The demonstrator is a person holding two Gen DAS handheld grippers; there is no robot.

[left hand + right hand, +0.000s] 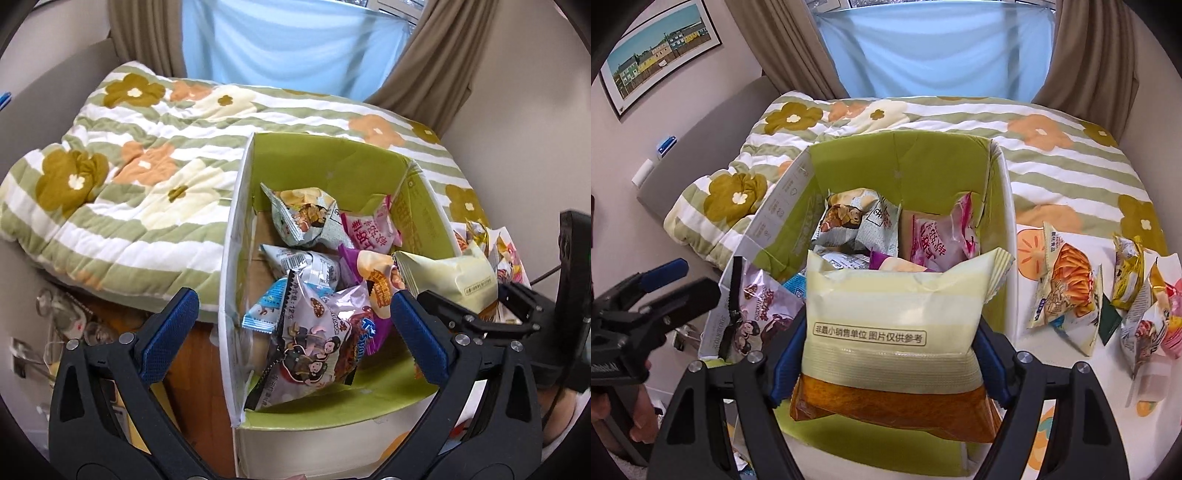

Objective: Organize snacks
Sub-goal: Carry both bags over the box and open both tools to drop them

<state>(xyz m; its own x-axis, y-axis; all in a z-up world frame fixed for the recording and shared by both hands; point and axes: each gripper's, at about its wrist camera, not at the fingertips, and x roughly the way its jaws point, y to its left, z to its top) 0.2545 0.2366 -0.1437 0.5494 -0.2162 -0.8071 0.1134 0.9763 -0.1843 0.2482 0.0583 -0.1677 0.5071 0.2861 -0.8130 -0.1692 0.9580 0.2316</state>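
A green-lined cardboard box (325, 162) stands on the bed and holds several snack packets, with a grey cartoon packet (310, 347) on top. My left gripper (291, 328) is open and empty just above the box's near left part. My right gripper (886, 354) is shut on a pale yellow and orange snack bag (890, 328) and holds it over the box's (905, 162) near edge. That bag (458, 280) also shows at the right in the left wrist view. Loose packets, among them an orange-print one (1067, 288), lie right of the box.
A flowered green-striped quilt (129, 177) covers the bed behind the box. Wooden floor and clutter (66, 325) lie at the lower left. A framed picture (657, 55) hangs on the left wall. Curtains (934, 48) hang behind.
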